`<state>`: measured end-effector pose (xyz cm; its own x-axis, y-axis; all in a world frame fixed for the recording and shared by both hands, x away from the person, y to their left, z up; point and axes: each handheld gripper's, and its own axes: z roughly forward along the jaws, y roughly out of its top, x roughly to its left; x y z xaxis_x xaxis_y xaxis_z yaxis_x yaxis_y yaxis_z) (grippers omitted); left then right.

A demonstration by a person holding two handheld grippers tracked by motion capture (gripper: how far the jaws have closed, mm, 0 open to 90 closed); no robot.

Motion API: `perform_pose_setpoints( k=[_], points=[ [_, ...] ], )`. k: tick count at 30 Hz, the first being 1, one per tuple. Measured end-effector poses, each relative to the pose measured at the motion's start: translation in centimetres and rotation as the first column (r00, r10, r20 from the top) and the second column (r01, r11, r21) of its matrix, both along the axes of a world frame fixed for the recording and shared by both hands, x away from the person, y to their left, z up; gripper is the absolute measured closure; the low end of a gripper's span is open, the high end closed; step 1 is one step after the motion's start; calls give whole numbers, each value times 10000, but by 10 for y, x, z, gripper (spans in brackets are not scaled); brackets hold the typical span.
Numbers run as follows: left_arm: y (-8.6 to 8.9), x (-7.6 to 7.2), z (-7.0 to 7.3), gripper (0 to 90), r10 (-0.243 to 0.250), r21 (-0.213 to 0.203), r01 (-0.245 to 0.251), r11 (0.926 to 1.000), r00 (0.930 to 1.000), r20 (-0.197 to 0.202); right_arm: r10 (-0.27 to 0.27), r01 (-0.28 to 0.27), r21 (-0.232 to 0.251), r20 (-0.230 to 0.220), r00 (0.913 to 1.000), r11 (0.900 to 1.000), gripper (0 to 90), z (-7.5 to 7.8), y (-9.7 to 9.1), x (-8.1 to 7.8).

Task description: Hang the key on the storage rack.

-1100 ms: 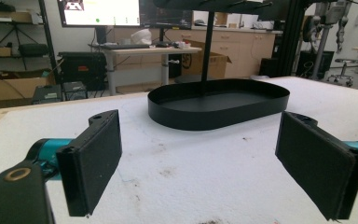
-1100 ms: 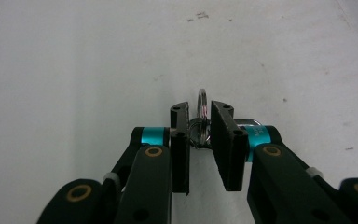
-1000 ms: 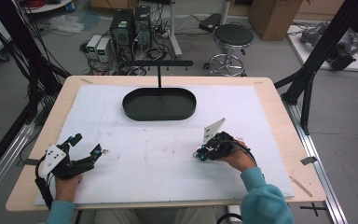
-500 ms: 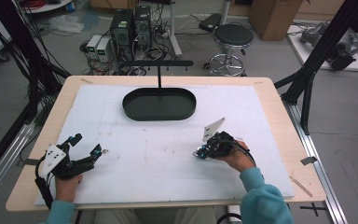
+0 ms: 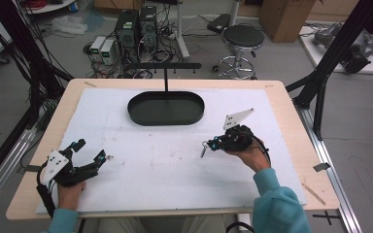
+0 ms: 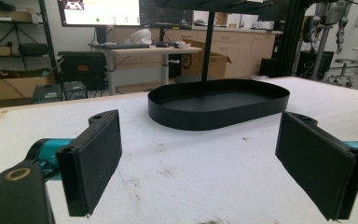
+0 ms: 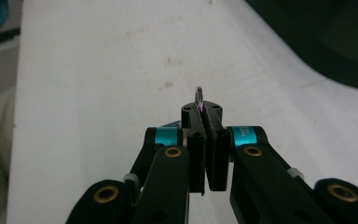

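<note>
nothing has moved since before: we see the left gripper [image 5: 99, 156] wide open and empty, the right gripper [image 5: 209, 145] clamped on a small metal ring [image 7: 199, 95].

The high view looks forward and down over the table [image 5: 291, 121]. Each gripper view looks low along its jaws. High and left gripper views share the black tray [image 5: 166, 108] [image 6: 219, 105].

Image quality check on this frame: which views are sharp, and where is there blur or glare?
High view: evenly lit, slightly soft, no glare. Left gripper view: pads and black tray fairly sharp. Right gripper view: background table blurred; small ring in the shut jaws soft.
</note>
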<state>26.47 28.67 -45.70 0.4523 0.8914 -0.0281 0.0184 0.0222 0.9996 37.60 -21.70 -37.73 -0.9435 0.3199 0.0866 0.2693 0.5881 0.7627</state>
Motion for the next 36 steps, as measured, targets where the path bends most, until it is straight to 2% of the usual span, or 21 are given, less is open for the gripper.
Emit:
perform_pose_setpoints(
  k=[5, 8, 10, 11, 13, 14, 15, 17, 20, 26, 31, 32, 36],
  points=[
    [0, 0, 0, 149, 0, -16, 0, 10000, 10000, 1, -90, 86, 445, 94, 9999, 9990, 896, 15, -1, 9],
    [0, 0, 0, 149, 0, -17, 0, 10000, 10000, -1, -297, 292, 989, 41, 9995, 9947, 895, 27, -3, 17],
    [0, 0, 0, 149, -1, -26, 1, 10000, 10000, -10, -461, 468, 1540, -79, 9989, 9870, 895, 36, -5, 24],
    [0, 0, 0, 149, -7, -31, 7, 10000, 10000, -8, -532, 542, 1989, -105, 9985, 9785, 895, 46, -7, 32],
    [0, 0, 0, 149, -2, -27, 2, 10000, 10000, -7, -649, 627, 2297, 22, 9979, 9712, 895, 56, -8, 39],
    [0, 0, 0, 149, -8, -30, 8, 10000, 10000, -2, -649, 627, 2297, 22, 9979, 9712, 895, 56, -8, 39],
    [0, 0, 0, 149, -3, -26, 3, 10000, 10000, -4, -764, 717, 2406, 102, 9970, 9680, 895, 67, -8, 46],
    [0, 0, 0, 149, -16, -27, 16, 10000, 10000, -14, -780, 726, 2439, 123, 9969, 9671, 895, 71, -8, 50],
    [0, 0, 0, 149, -15, -47, 15, 10000, 10000, -15, -790, 669, 2297, 439, 9959, 9710, 895, 88, -5, 62],
    [0, 0, 0, 149, -4, -68, 3, 10000, 10000, -41, -730, 562, 2193, 693, 9949, 9740, 895, 105, 0, 79],
    [1, 1, 0, 149, 1, -86, -1, 10000, 10000, -57, -716, 550, 2045, 747, 9946, 9773, 895, 115, 5, 94],
    [1, 1, 0, 149, 2, -95, -3, 10000, 10000, -58, -740, 601, 1848, 691, 9949, 9809, 895, 118, 8, 101],
    [1, 1, 0, 149, 2, -107, -3, 9999, 10000, -79, -666, 528, 1722, 753, 9949, 9836, 895, 123, 13, 111]
  ],
)
